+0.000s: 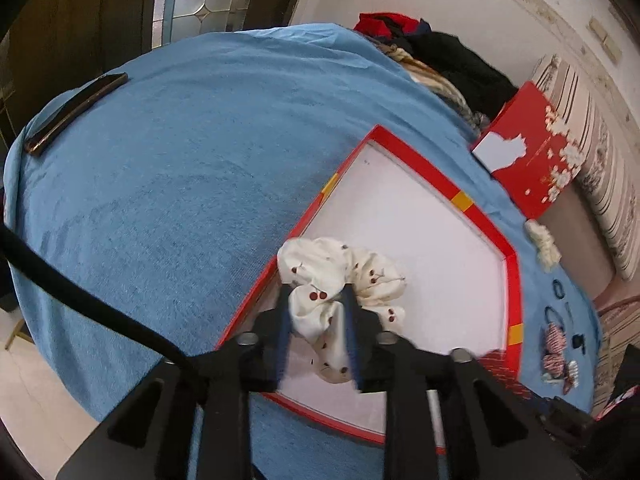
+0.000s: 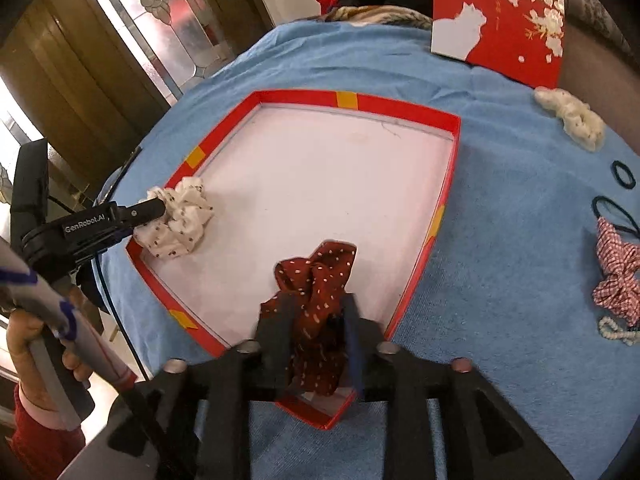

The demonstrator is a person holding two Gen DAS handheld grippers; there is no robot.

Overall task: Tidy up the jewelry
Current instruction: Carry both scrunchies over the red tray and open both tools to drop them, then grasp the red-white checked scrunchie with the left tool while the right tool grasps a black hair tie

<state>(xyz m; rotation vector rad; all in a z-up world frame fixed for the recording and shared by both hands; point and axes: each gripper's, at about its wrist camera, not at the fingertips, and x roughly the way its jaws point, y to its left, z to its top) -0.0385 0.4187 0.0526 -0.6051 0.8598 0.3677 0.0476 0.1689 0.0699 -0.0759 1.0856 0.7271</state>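
A shallow red tray with a white floor (image 1: 516, 280) (image 2: 448, 184) lies on the blue cloth. My left gripper (image 1: 318, 300) is shut on a cream scrunchie with cherry print (image 1: 340, 276), holding it over the tray's left edge; the right wrist view also shows this gripper (image 2: 154, 208) and scrunchie (image 2: 180, 220). My right gripper (image 2: 316, 308) is shut on a dark red scrunchie with white dots (image 2: 316, 280), over the tray's near edge.
On the cloth right of the tray lie a fluffy cream scrunchie (image 2: 572, 118), black hair ties (image 2: 624, 174), a red checked scrunchie (image 2: 616, 276) and a pearl band (image 2: 616, 330). A red box lid (image 2: 500, 16) stands behind. A phone (image 1: 76, 112) lies far left.
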